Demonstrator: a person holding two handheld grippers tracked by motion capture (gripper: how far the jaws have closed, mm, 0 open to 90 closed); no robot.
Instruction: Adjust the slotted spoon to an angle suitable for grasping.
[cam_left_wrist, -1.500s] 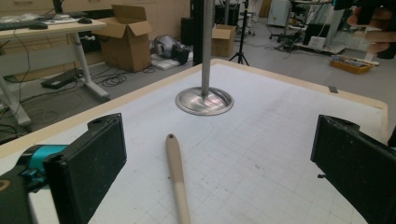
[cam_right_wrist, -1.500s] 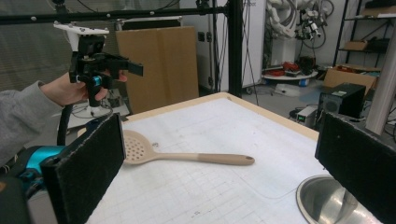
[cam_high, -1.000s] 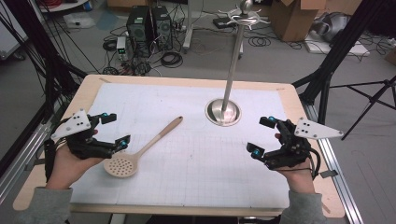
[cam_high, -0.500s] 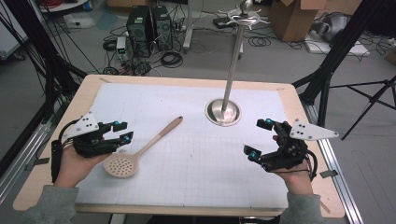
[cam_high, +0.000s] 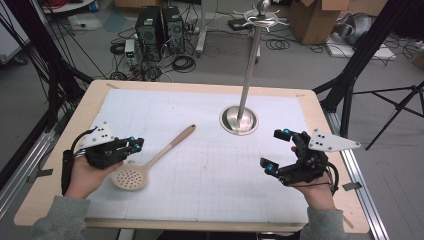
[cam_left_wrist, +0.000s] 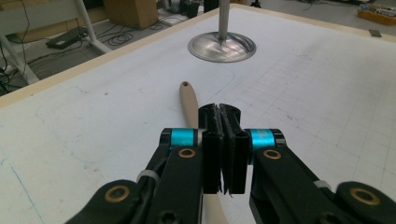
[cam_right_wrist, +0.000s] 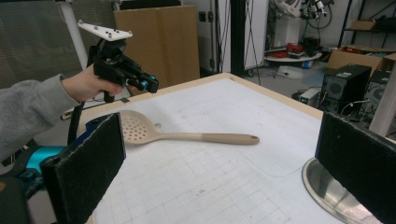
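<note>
Slotted wooden spoon (cam_high: 150, 161) lies flat, lower left of high view, handle angled toward the metal stand base (cam_high: 239, 120); left gripper (cam_high: 134, 145) hovers above its handle, jaws pressed together, empty, while right gripper (cam_high: 276, 150) waits wide open, lower right, likely readying a pickup.

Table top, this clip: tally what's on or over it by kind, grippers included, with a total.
Slotted spoon: 1
Metal stand with round base: 1
Handheld grippers: 2, the left gripper with jaws closed above the spoon's handle, and the right gripper with jaws wide apart
Total: 4
</note>
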